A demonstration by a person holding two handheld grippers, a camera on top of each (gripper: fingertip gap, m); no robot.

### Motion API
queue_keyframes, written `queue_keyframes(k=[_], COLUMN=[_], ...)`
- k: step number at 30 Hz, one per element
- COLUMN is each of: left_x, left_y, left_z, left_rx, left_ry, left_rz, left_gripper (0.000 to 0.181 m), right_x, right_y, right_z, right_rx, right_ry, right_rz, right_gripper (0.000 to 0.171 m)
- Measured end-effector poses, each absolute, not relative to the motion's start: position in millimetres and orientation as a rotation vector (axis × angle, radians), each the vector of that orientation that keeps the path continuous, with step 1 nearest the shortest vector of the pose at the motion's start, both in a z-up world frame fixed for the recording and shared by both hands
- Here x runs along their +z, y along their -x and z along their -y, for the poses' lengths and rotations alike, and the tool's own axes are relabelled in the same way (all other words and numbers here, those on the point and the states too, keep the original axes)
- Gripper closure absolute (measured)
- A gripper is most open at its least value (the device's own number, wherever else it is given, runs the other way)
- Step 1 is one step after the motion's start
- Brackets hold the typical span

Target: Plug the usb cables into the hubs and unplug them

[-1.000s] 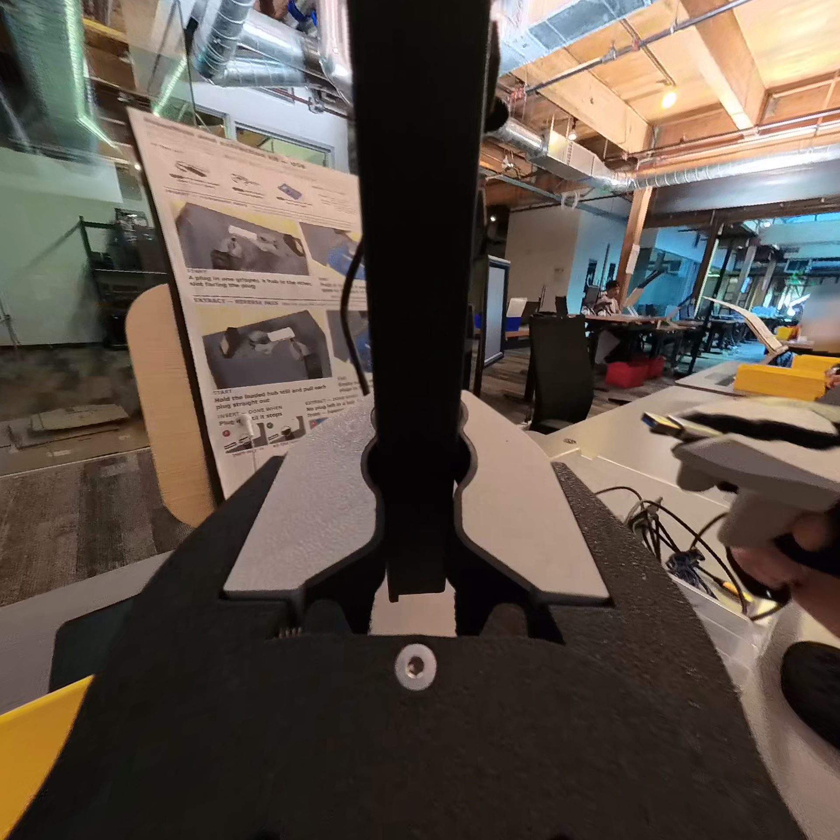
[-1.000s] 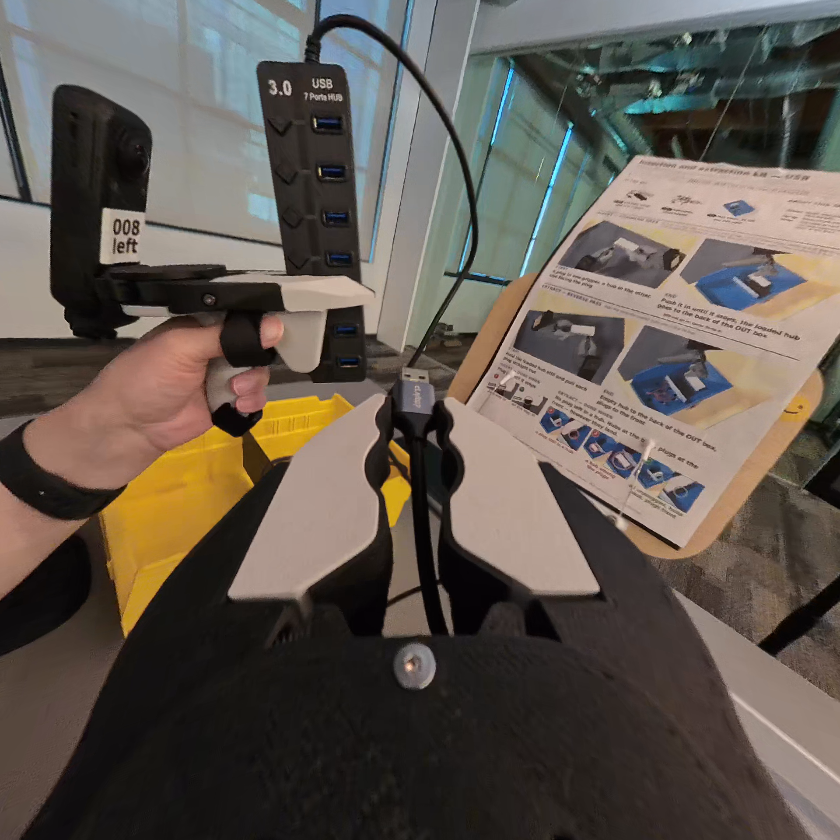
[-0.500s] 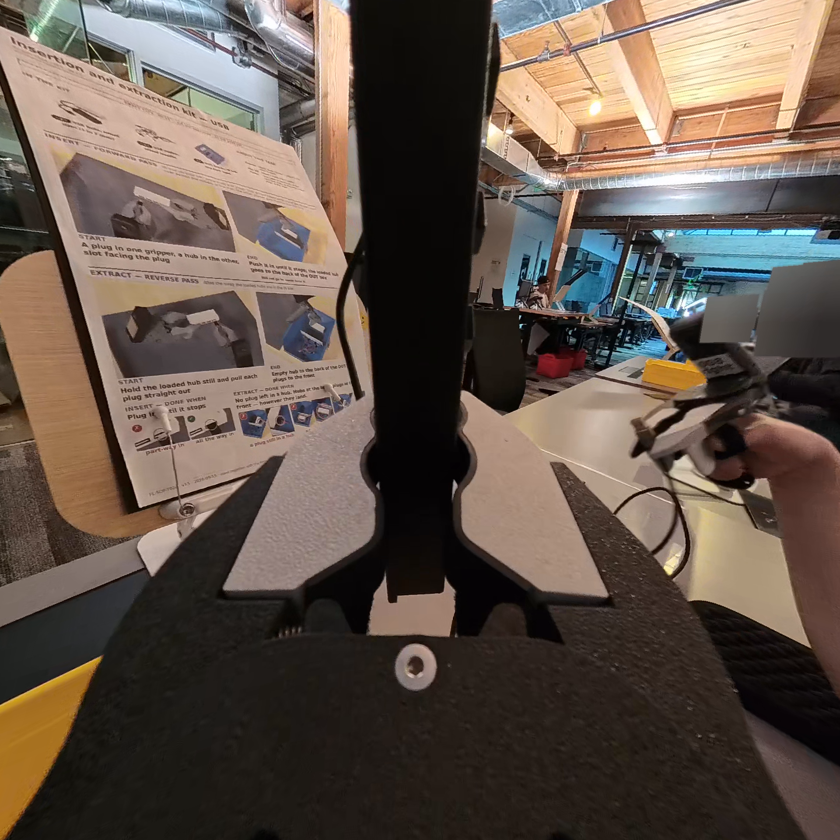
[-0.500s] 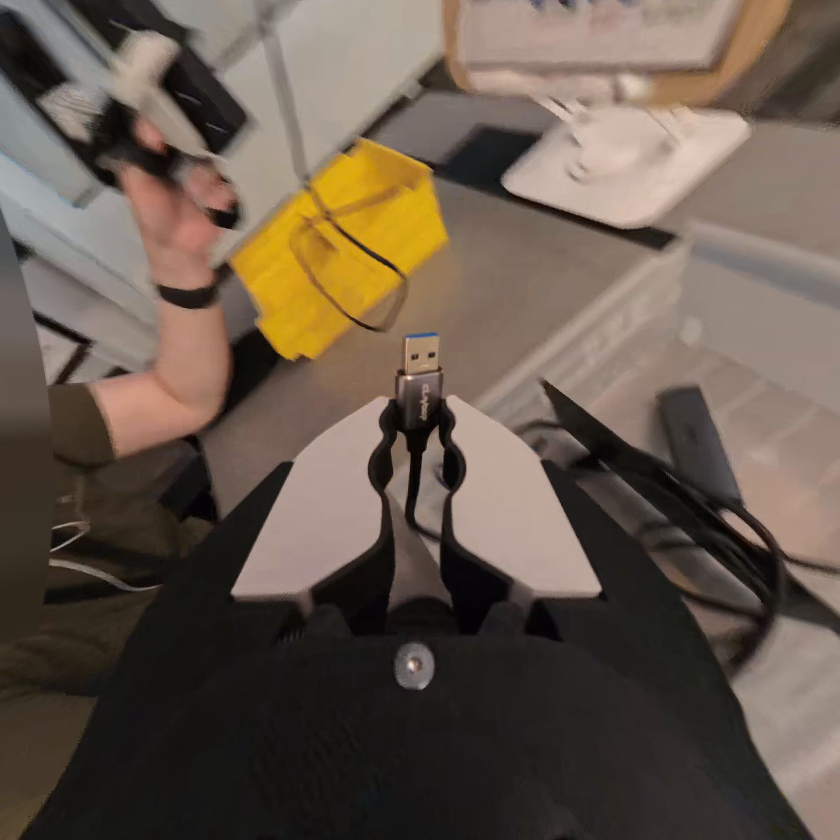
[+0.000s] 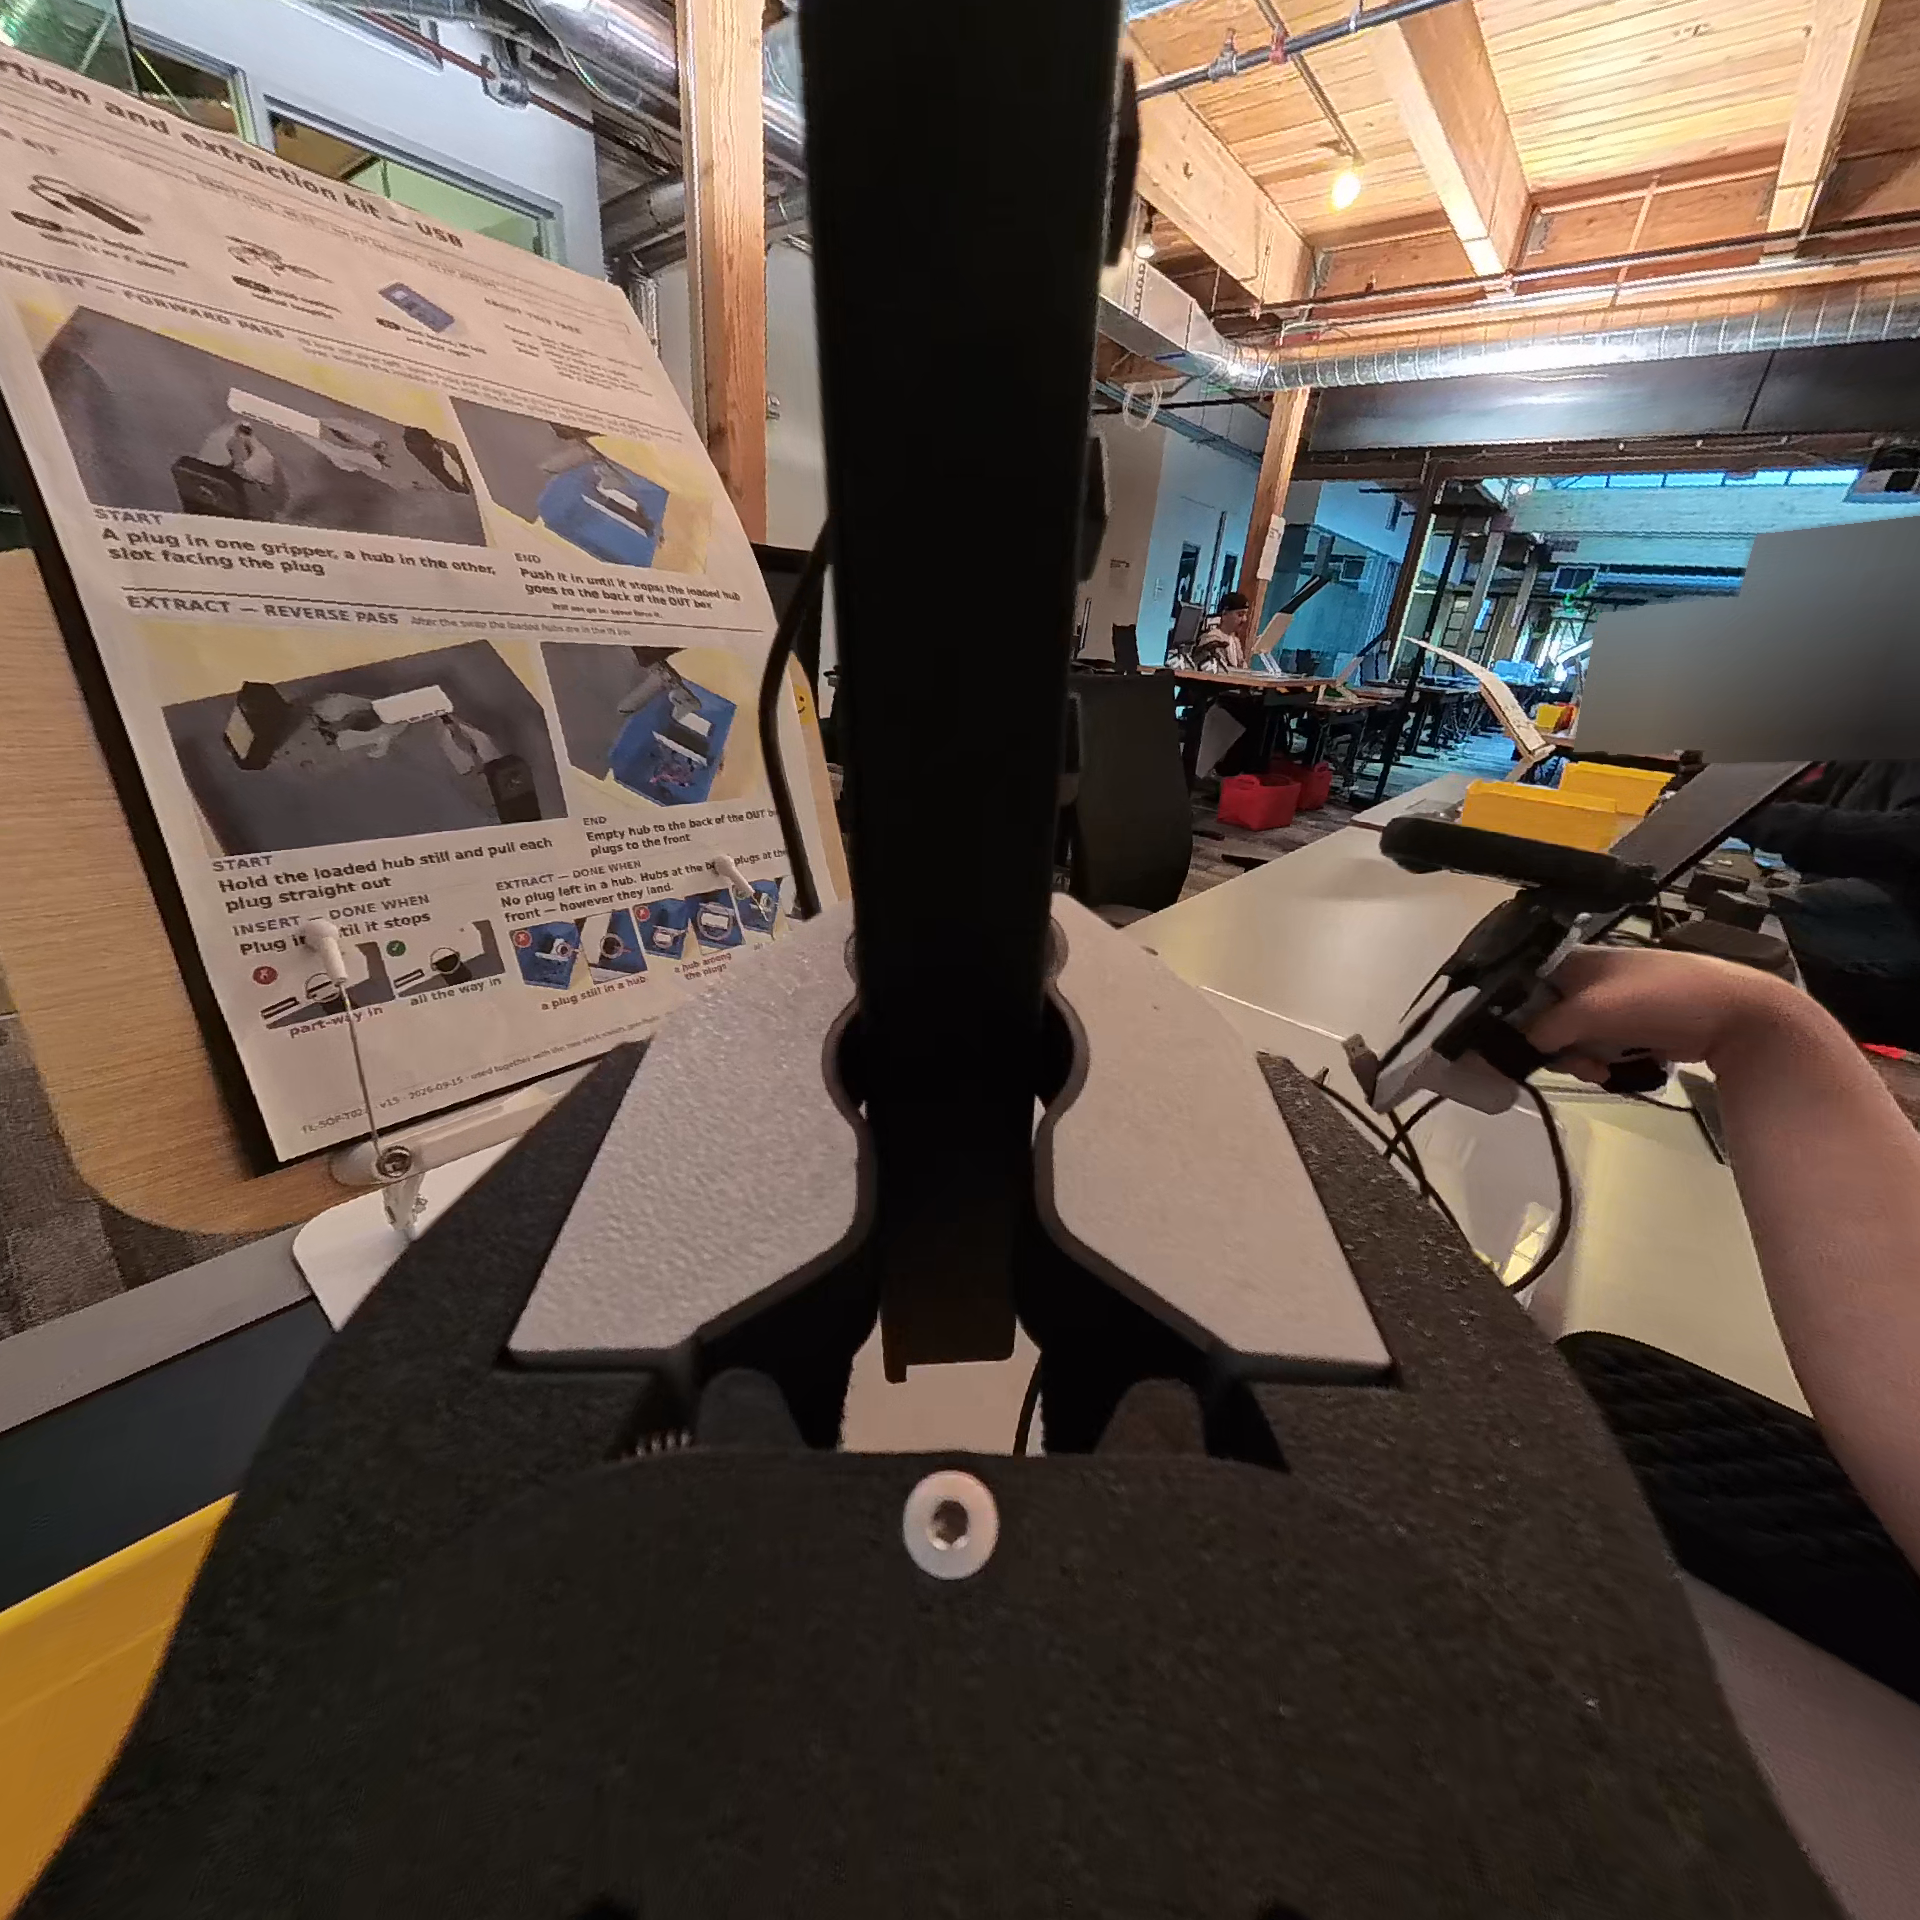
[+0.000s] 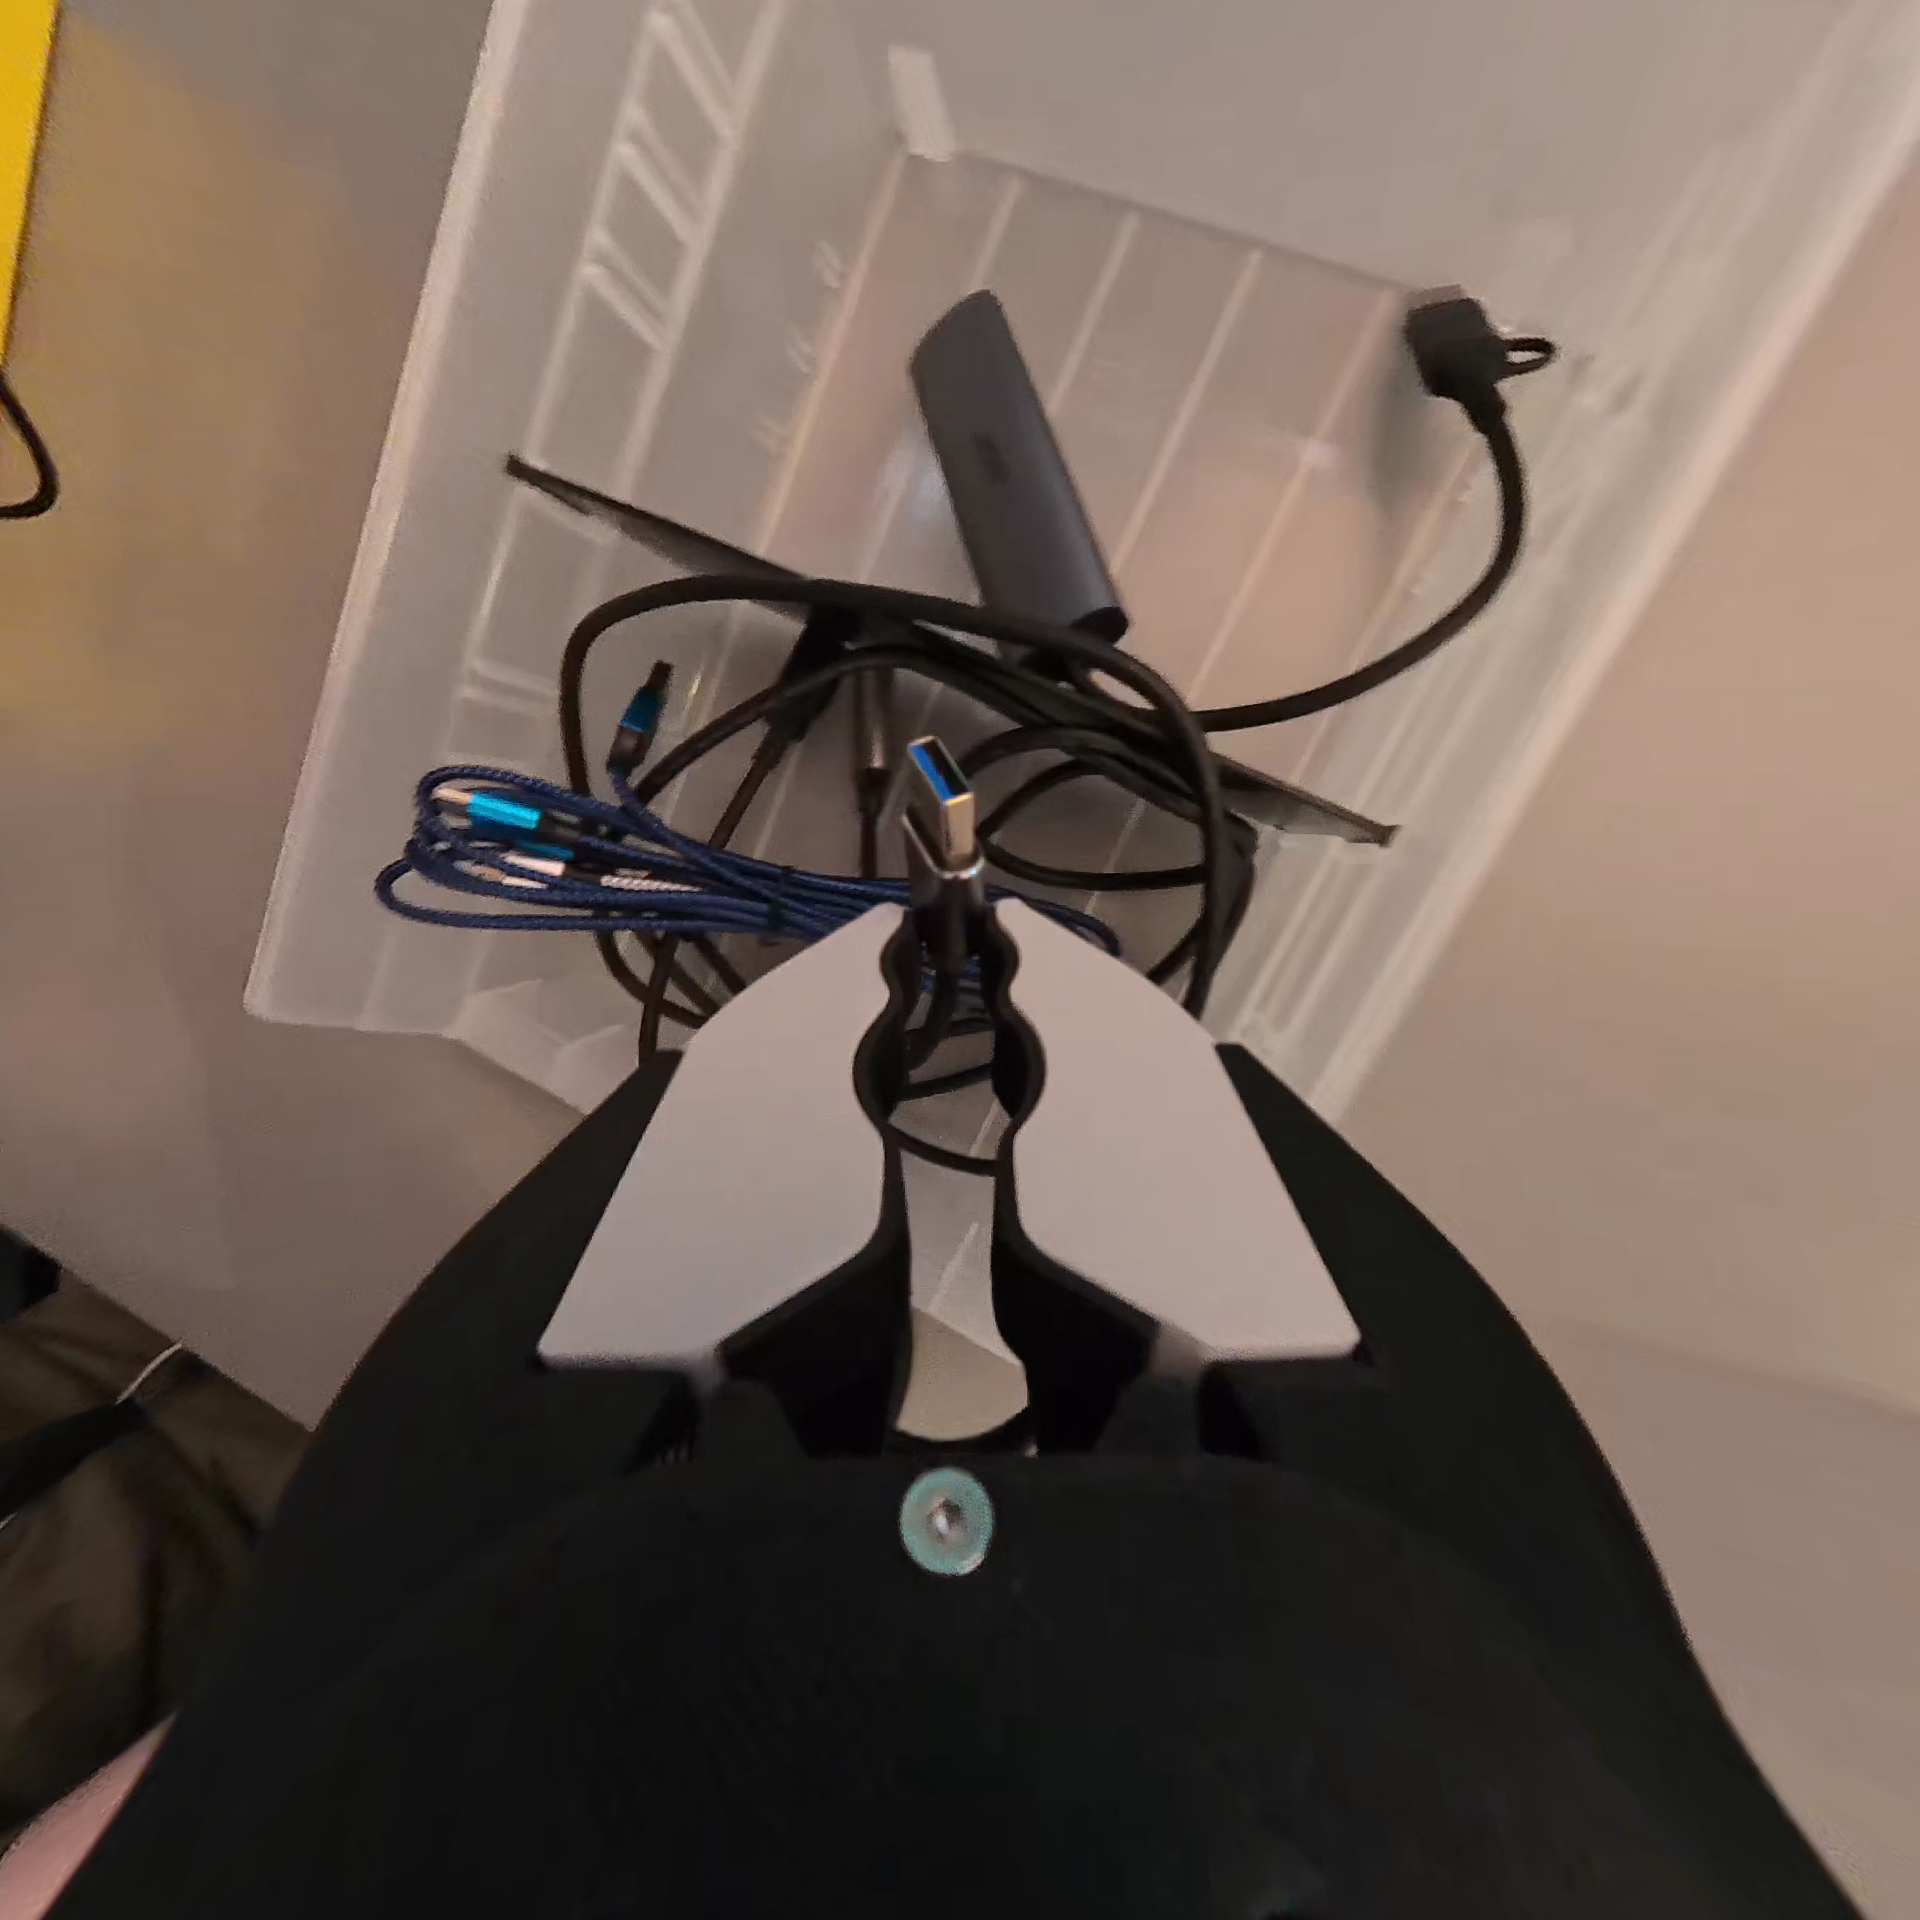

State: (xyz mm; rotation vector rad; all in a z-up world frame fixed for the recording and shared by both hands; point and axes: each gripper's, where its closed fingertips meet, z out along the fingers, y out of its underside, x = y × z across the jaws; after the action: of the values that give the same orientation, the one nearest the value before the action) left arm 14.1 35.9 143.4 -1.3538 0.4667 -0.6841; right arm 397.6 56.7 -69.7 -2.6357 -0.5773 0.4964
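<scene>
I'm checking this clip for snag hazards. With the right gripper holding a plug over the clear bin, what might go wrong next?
1. The USB plug sits tilted in the right gripper, pinched only at its base, so it may twist or slip.
2. Its cable trails into the tangle of black cables and blue braided cables in the clear bin; lifting may drag them or the grey hub along.

The right tool (image 6: 951, 914) has swung away from the black hub (image 5: 951, 520), tipping down with its USB plug (image 6: 940, 821) until it points into the clear bin (image 6: 416, 727) of tangled cables on the counter (image 6: 1662, 935). The left tool (image 5: 951, 1039) has turned rightward, so the instruction sheet (image 5: 343, 623) now sits further left in its view, and the right tool appears lower and farther off there.
</scene>
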Motion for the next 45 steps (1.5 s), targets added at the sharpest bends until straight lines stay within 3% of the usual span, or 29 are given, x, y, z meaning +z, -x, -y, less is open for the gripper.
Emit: queue_keyframes(k=[2, 6, 12, 15, 19, 24, 29, 32, 34, 38, 45], left_x=[142, 141, 140, 143, 156, 176, 191, 198, 201, 203, 207], left_y=[-16, -18, -22, -27, -26, -13, 6, 14, 19, 23, 22], left_z=[-36, -36, -34, -28, -17, 1, 15, 21, 23, 26, 35], left_rx=[-0.679, -0.681, -0.688, -0.704, -0.688, -0.648, -0.598, -0.606, -0.604, -0.612, -0.642], left_ry=[1.359, 1.361, 1.365, 1.358, 1.320, 1.263, 1.229, 1.206, 1.198, 1.193, 1.179], left_rz=[-0.476, -0.483, -0.510, -0.534, -0.551, -0.554, -0.544, -0.536, -0.532, -0.533, -0.560], left_gripper=[0.153, 0.153, 0.152, 0.154, 0.155, 0.154, 0.154, 0.153, 0.155, 0.153, 0.153], right_x=[-67, -55, 9, 71, 123, 90, 31, 7, 5, 37, 141], right_y=[-402, -427, -426, -376, -234, -113, -85, -82, -78, -76, -135], right_z=[-62, -73, -90, -96, -37, 4, -34, -39, -26, -9, 0], right_rx=[0.470, 0.276, 0.186, 0.217, 0.700, 0.808, 0.583, 0.629, 0.732, 0.933, 0.817], right_ry=[2.617, 2.574, 2.254, 1.885, 1.415, 1.302, 1.438, 1.534, 1.512, 1.399, 1.140], right_rz=[0.548, 0.460, 0.440, 0.593, 0.984, 1.275, 1.285, 1.321, 1.386, 1.326, 1.018], right_gripper=[0.157, 0.136, 0.135, 0.135, 0.129, 0.114, 0.109, 0.123, 0.164, 0.167, 0.167])
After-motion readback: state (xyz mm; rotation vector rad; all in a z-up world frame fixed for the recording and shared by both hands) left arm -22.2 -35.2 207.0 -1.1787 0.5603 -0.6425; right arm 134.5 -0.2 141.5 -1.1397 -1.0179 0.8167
